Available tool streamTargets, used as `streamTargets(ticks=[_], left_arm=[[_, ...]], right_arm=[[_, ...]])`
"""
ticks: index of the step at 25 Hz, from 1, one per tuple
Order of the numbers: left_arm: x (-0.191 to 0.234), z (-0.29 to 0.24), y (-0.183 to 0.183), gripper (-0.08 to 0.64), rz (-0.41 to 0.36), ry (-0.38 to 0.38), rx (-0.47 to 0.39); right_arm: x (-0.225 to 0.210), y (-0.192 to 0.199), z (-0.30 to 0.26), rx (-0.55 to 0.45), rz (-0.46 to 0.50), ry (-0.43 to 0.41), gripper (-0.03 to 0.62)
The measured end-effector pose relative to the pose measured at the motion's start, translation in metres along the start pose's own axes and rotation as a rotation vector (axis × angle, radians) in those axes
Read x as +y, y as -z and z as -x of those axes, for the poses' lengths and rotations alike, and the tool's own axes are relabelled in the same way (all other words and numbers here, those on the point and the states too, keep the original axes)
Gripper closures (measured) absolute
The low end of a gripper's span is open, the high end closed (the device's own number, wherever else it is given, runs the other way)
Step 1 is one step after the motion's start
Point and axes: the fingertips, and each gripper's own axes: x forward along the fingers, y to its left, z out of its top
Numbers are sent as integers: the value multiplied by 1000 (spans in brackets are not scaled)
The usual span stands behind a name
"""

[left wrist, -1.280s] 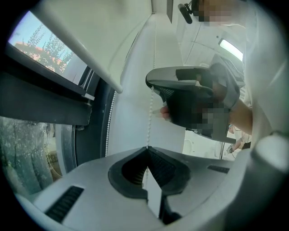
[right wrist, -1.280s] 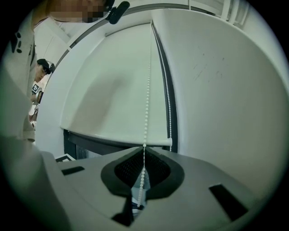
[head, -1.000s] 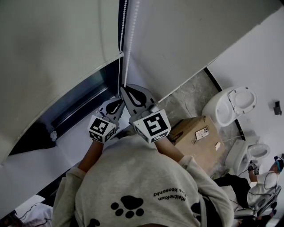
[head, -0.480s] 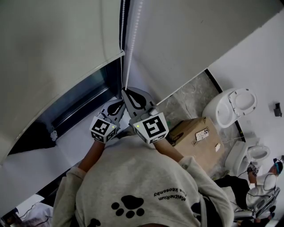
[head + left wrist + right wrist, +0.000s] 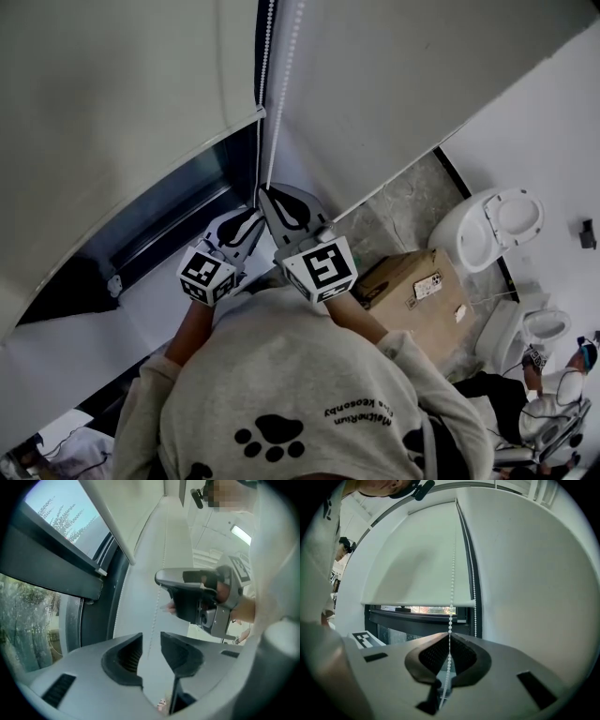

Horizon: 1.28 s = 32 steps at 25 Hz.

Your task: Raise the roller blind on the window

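Note:
The white roller blind [image 5: 112, 84] [image 5: 417, 559] hangs partly down over the dark-framed window [image 5: 169, 216] [image 5: 417, 613]. Its white bead chain [image 5: 265, 112] [image 5: 452, 573] [image 5: 154, 616] runs down the right side of the frame. My right gripper [image 5: 265, 189] [image 5: 449, 637] is shut on the bead chain, which passes between its pads. Just below and left of it, my left gripper [image 5: 251, 217] [image 5: 151, 637] has its jaws opening, and the chain hangs loose in the gap without touching either pad. The right gripper [image 5: 197, 597] also shows above it in the left gripper view.
A white wall [image 5: 394, 75] stands right of the window and a white sill [image 5: 75, 347] lies below it. On the floor to the right are a cardboard box [image 5: 412, 281] and white toilets [image 5: 487, 220]. Another person [image 5: 562, 375] is at the lower right.
The left gripper's jaws have come apart off the chain, and its marker cube has shifted slightly left and down. The right gripper has stayed on the chain.

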Motion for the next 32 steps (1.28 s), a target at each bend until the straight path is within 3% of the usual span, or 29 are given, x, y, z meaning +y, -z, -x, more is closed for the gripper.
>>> streamTargets(ticks=[1,2,8,17,22,27,32], left_arm=[[-1,2,-6,415,7,8,-11],[-1,3,-12,403,9,17,-22],[-8,22,-65,413,33,91,-59],[-23,37,-177,437,-93,104,-161],[-36,19,-194,437,-162,144,-141],[-37,6,-205,449,-209,121,-128],[-36,5,-217,543,-213,118,-143]], right_arm=[[0,2,0,4,-2,-2,581],[1,3,0,6,-3,-3,581],[3,7,-1,18,-5,-9,581],[3,7,-1,20,-6,-4,581],[5,4,-1,17,3,-4,581],[8,4,-1,13,4,-14,581],[7,5,-1,22,6,-10,581]])
